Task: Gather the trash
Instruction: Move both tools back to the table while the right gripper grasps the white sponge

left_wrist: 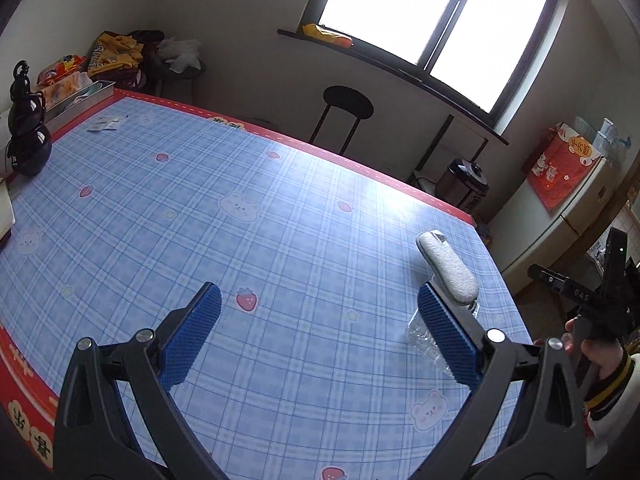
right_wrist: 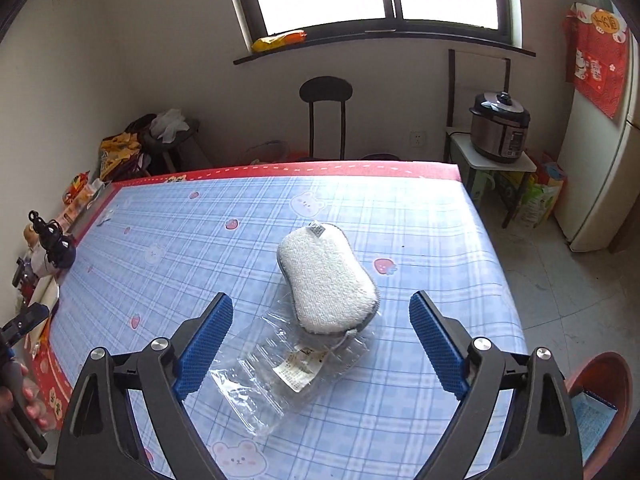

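- Across the counter point(right_wrist: 400, 208), a blue checked cloth lies flat and glossy.
- Near its right edge rests a soft white sponge pad point(right_wrist: 326, 280), half out of a clear plastic wrapper point(right_wrist: 280, 364).
- That wrapper looks feather-light, crinkly and slippery; its loose open end seems the best place to pinch.
- Both the right hand-held gripper point(right_wrist: 322, 344) and the left hand-held gripper point(left_wrist: 320, 336) are spread, holding nothing.
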Tool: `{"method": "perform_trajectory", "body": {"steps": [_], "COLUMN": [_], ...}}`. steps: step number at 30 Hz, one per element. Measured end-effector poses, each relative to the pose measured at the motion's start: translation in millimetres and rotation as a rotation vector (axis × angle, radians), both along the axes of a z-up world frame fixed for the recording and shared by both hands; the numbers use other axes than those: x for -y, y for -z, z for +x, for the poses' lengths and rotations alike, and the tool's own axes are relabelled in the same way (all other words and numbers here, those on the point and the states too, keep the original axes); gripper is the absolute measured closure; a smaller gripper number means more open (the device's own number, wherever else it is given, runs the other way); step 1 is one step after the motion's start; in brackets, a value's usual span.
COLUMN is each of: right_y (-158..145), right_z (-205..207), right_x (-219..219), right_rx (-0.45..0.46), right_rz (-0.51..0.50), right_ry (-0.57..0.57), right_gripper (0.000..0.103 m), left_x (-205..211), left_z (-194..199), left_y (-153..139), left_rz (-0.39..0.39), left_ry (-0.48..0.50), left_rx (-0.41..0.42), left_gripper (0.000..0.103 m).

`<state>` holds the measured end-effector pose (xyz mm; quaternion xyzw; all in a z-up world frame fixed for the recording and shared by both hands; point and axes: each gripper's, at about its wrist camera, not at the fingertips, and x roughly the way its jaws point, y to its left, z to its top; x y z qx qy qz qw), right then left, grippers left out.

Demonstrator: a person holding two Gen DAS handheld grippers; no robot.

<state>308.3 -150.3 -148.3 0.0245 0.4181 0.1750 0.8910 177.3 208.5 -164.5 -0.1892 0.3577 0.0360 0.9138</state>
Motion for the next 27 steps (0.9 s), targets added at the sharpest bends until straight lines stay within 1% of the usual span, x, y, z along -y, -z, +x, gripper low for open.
{"method": "perform_trajectory", "body": {"steps": [5,10,14,15,21,23,24,27], "right_y": [40,76,96,100,110,109,108,103], "right_z": [40,69,85,88,101,101,101,100], "right_x": [-54,-88,-95,-96,-98,-97,-96,-89], "right_rx": [-0.054,-0.108,-0.156,-0.155,-0.169,-0.168,-0.166,-0.168], "right_rz": [-0.112,-0.201,-0.232,-0.246,-0.298,-0.304,-0.309,-0.275], "right_ry": [-0.041,-0.056,-0.006,0.007,0.043,0.059,0.067,0.066], "right_gripper": [0.015,0.015,0.015,0.015,0.015,0.021,0.028,0.036], "left_x": [-27,-49,-59,-61,-63,-61,-61,-57], "left_z": [7,11,13,14,17,19,19,22], "left_y": [21,39,50,52,57,59,59,59], "left_rz": [-0.014,-0.028,-0.034,-0.037,-0.044,-0.047,-0.049,-0.056], "left_ry": [-0.013,-0.023,-0.023,-0.023,-0.003,0.005,0.007,0.017], "left_rx": [-0.032,-0.067,-0.089,-0.092,-0.103,-0.108,-0.108,-0.106], "left_gripper": [0.006,0.006,0.006,0.006,0.006,0.006,0.006,0.006]}}
